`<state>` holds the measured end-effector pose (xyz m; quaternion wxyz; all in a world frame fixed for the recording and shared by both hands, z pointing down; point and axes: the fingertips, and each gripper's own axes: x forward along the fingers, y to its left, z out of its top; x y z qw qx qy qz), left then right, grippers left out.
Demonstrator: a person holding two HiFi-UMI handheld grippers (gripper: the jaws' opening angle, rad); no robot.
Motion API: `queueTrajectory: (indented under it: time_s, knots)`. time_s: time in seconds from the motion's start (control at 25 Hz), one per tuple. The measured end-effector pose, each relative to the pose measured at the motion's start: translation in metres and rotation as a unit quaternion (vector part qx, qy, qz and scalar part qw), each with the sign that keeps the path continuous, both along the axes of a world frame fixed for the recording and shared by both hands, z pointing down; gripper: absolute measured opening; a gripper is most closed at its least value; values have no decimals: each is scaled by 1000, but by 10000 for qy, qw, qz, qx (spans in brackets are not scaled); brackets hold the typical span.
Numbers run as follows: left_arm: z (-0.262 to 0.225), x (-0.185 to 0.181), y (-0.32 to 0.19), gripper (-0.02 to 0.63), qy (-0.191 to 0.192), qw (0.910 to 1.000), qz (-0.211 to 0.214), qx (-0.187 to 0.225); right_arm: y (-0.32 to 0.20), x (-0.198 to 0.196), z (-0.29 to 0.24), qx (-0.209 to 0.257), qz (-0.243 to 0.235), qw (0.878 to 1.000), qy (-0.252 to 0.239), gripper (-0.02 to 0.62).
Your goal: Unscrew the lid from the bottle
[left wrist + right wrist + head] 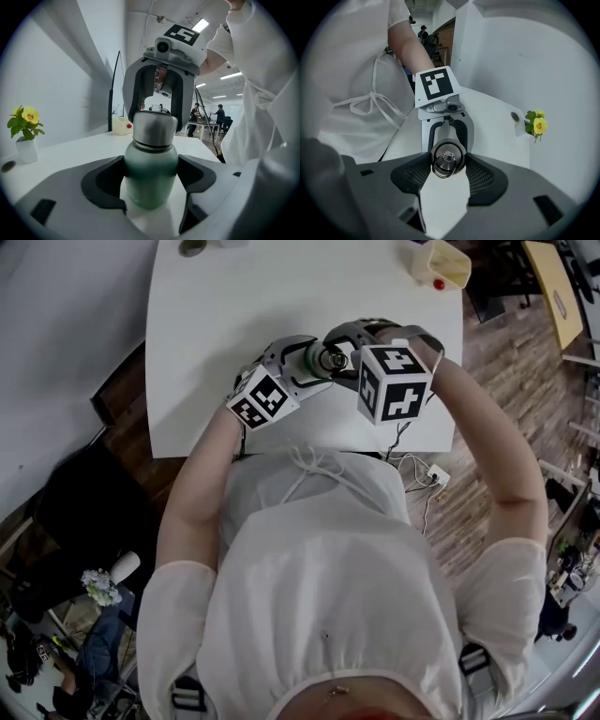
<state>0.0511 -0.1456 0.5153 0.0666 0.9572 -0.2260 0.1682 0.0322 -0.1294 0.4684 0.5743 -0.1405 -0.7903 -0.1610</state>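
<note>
A green bottle (150, 180) with a silver lid (155, 127) stands upright on the white table (234, 324), near its front edge. My left gripper (151, 165) is shut on the bottle's body, one pad on each side. My right gripper (156, 112) comes down from above and is shut on the lid. In the right gripper view the lid (448, 158) shows from the top, with a small ring on it, pressed between both pads; the left gripper (447, 137) lies beyond it. From the head view the two grippers (305, 367) (349, 348) meet at the bottle (327, 359).
A small white pot with a yellow flower (24, 133) (534, 125) stands at the table's far side, a round disc (8, 165) beside it. A cream box with a red button (439, 266) (123, 125) sits at the far right corner. People stand at tables in the background.
</note>
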Motion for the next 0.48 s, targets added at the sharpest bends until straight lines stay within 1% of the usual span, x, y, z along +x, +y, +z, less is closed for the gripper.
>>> queueTrajectory:
  time_s: [0.12, 0.2, 0.32, 0.4, 0.44, 0.48]
  knots:
    - [-1, 1, 2, 370, -16, 10000, 45, -7, 2, 0, 0, 27, 47, 9999, 92, 244]
    - [-1, 1, 2, 370, -30, 10000, 68, -16, 2, 1, 0, -32, 218, 9997, 77, 244]
    - [-1, 2, 1, 370, -54, 9999, 82, -40, -3, 4, 0, -164, 747, 9970, 149, 245]
    - [0, 1, 0, 370, -65, 9999, 85, -54, -4, 6, 1, -331, 1176, 9924, 170, 255]
    - [0, 0, 1, 370, -67, 9999, 91, -55, -2, 6, 1, -498, 1413, 9886, 131, 269]
    - [1, -1, 2, 370, -68, 9999, 99, -52, 1, 4, 2, -724, 1684, 9830, 59, 300]
